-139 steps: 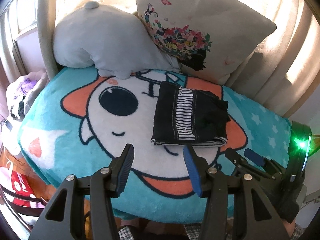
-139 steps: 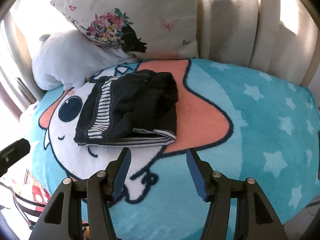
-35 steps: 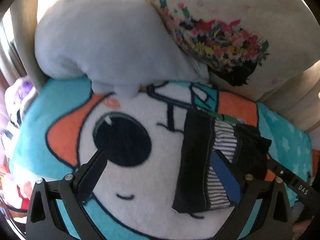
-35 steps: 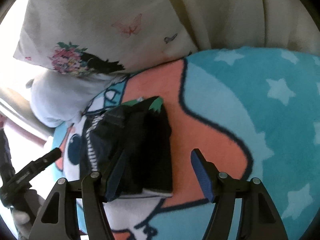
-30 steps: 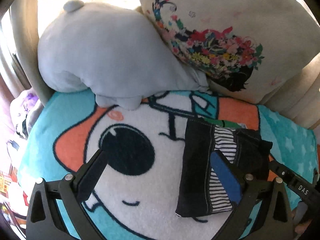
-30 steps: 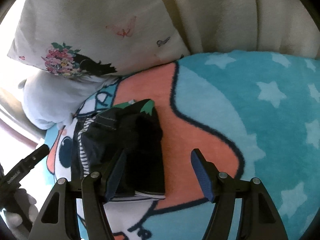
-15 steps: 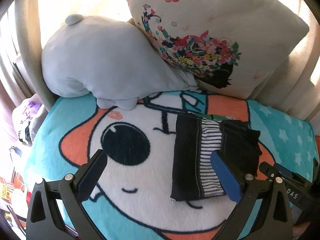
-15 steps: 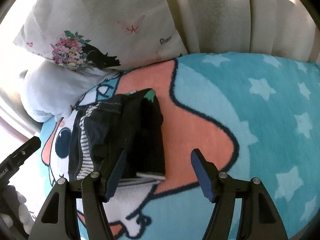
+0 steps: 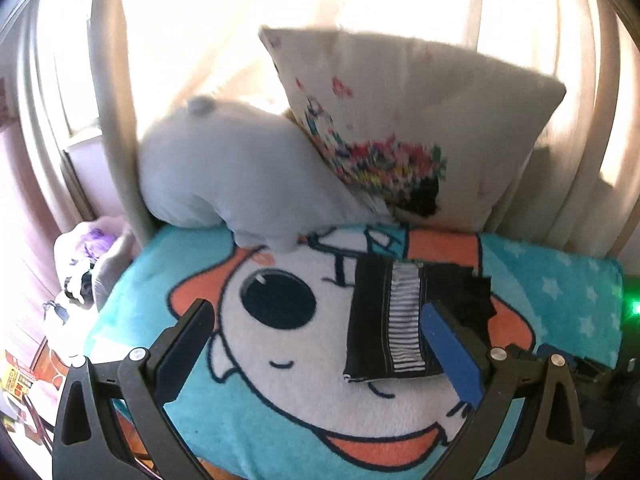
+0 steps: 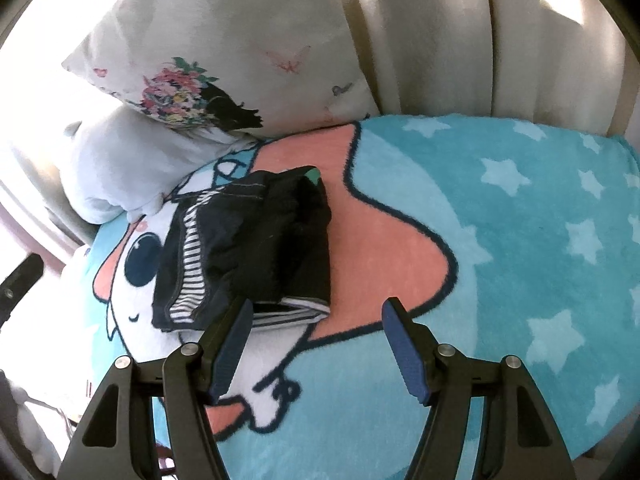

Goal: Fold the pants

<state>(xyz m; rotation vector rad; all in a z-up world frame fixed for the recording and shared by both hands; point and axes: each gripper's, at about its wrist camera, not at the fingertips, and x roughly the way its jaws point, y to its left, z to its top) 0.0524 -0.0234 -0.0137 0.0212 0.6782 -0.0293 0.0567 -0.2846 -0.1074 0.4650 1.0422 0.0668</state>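
Observation:
The dark pants [image 9: 384, 320] with a black-and-white striped waistband lie folded into a compact rectangle on the cartoon blanket [image 9: 280, 420]. They also show in the right wrist view [image 10: 256, 248] on the blanket [image 10: 500, 240]. My left gripper [image 9: 320, 348] is open and empty, held above the blanket's near side, its right finger overlapping the pants' right part in view. My right gripper [image 10: 320, 344] is open and empty, just short of the pants' near right corner.
A grey plush pillow [image 9: 240, 184] and a white floral pillow [image 9: 420, 136] lean against cream curtains [image 10: 460, 40] at the back. Clutter [image 9: 84, 256] sits off the blanket's left edge. The right gripper's body [image 9: 580, 368] is at the left view's right.
Both grippers have drawn back and risen from the pants, so more blanket, pillows and curtain show. The folded pants have not moved. Both grippers stay open.

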